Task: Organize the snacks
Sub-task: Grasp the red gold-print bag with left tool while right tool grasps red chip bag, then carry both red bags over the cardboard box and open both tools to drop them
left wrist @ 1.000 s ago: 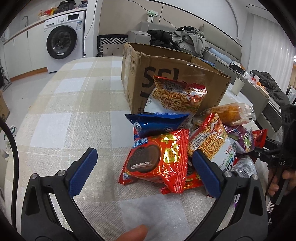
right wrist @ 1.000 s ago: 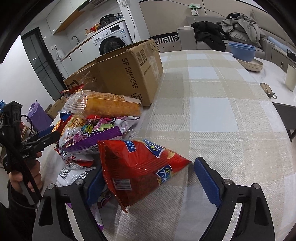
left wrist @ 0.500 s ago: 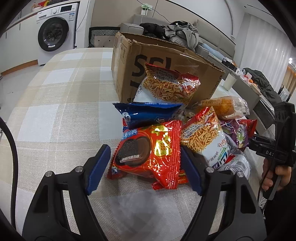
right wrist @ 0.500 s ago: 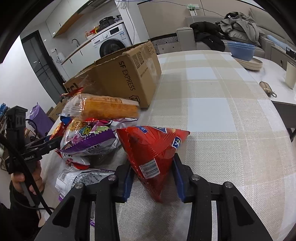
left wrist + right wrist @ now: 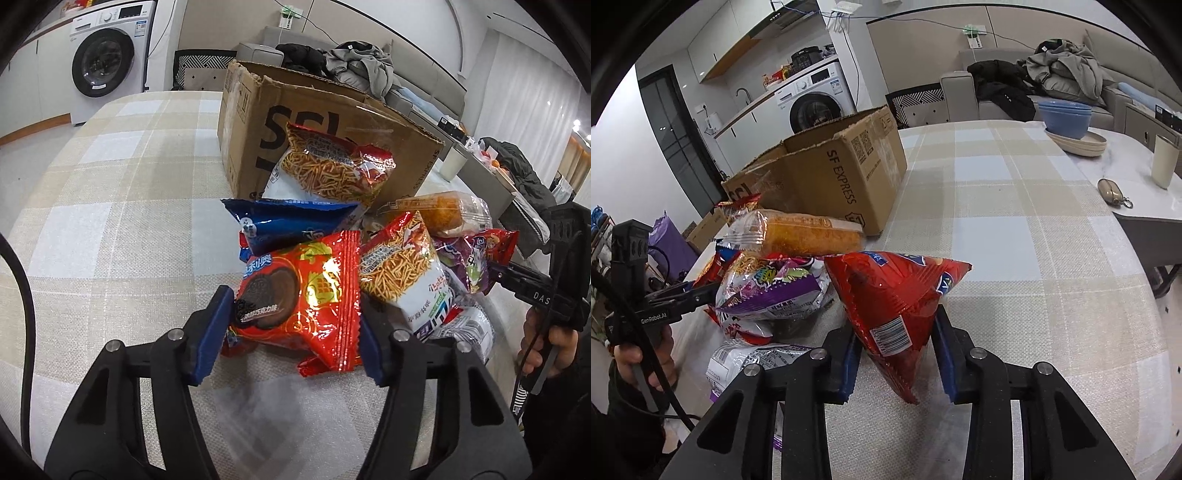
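Left wrist view: the left gripper has narrowed onto the cookie pack, both blue pads pressed against its sides; the pack sits at the front of the snack pile on the table. A second ago these fingers stood wide apart, well short of the pack, and half a second ago they were only partly drawn in around it.

In the right wrist view the right gripper is clamped on the red chip bag, held upright with its barcode end down between the pads. A second ago that bag lay flat on the cloth between open fingers; now it is raised and tilted beside the pile.

The box stands open behind the snacks; its inside cannot be seen. A noodle bag leans against its front wall, and the bread pack lies on top of the purple bag.
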A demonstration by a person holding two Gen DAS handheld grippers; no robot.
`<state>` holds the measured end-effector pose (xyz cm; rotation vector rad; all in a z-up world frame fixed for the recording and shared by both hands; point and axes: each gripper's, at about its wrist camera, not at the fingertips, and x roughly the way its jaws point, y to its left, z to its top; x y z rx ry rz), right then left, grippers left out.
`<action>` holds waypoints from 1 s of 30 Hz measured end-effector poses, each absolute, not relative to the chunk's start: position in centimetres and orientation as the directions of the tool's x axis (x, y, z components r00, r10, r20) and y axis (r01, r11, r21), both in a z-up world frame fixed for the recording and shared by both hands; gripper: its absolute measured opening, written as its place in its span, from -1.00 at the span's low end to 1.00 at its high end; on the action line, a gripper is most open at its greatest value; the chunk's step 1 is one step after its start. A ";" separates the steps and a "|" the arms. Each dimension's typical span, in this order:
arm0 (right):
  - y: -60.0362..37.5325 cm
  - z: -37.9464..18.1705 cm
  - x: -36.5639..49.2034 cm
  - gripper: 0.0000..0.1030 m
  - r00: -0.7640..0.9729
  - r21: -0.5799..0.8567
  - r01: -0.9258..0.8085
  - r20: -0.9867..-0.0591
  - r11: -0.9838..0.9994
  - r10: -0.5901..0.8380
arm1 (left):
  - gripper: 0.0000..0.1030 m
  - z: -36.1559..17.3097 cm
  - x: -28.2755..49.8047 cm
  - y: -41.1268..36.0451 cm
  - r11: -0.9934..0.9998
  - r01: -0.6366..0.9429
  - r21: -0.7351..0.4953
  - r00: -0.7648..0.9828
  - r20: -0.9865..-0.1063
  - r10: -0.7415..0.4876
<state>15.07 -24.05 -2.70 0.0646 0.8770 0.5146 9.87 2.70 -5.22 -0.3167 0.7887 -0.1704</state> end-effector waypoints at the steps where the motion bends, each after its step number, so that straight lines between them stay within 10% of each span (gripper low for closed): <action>1: -24.1 -2.5 15.0 -0.30 0.529 0.260 -0.404 -0.716 0.877 0.456 | 0.08 -5.3 9.8 2.9 0.937 0.029 -0.349 0.695 -0.667 -0.270; 14: -24.8 -0.9 14.4 -0.30 0.574 0.265 -0.417 -0.665 0.869 0.478 | -0.53 -4.0 8.7 4.2 0.934 -0.019 -0.358 0.745 -0.627 -0.225; 30: -24.6 2.3 12.5 -0.30 0.632 0.268 -0.457 -0.574 0.848 0.521 | -0.55 0.4 4.2 5.5 0.951 -0.013 -0.307 0.813 -0.558 -0.169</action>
